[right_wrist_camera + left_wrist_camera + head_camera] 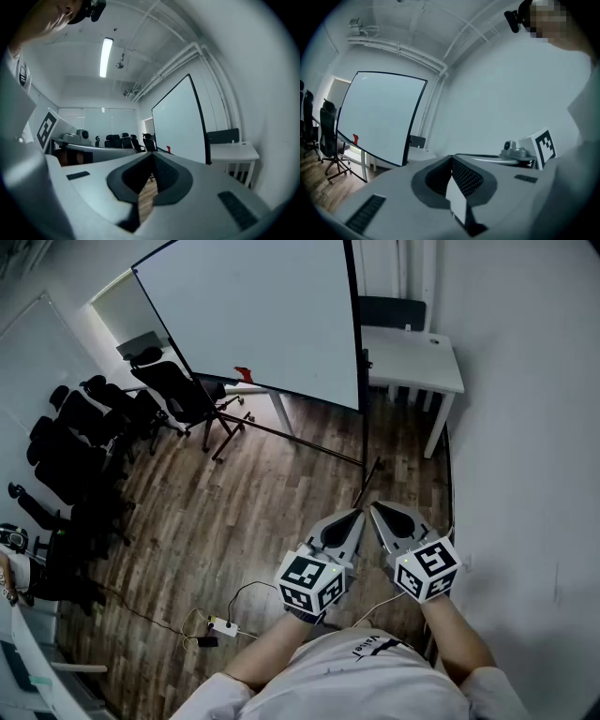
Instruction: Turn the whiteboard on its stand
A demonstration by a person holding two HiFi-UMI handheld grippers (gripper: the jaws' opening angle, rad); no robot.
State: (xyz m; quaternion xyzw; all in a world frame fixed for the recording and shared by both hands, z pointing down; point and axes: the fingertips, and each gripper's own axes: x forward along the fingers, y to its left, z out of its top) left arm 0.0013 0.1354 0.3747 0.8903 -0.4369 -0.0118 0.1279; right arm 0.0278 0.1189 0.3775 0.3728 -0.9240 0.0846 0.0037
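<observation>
The whiteboard point(258, 320) stands across the room on a black frame, its blank white face towards me, with a small red thing point(243, 373) at its lower edge. Its right post point(363, 409) runs down to a foot on the wooden floor. My left gripper point(359, 513) and right gripper point(373, 506) are side by side low in the head view, short of that foot and touching nothing. Both are shut and hold nothing. The board shows at the left in the left gripper view point(379, 117) and at the right in the right gripper view point(180, 122).
A white table point(412, 357) stands behind the board against the right wall. Several black office chairs point(84, 456) crowd the left side. A power strip point(223, 626) with cables lies on the floor by my feet. The white wall point(525, 474) runs close on my right.
</observation>
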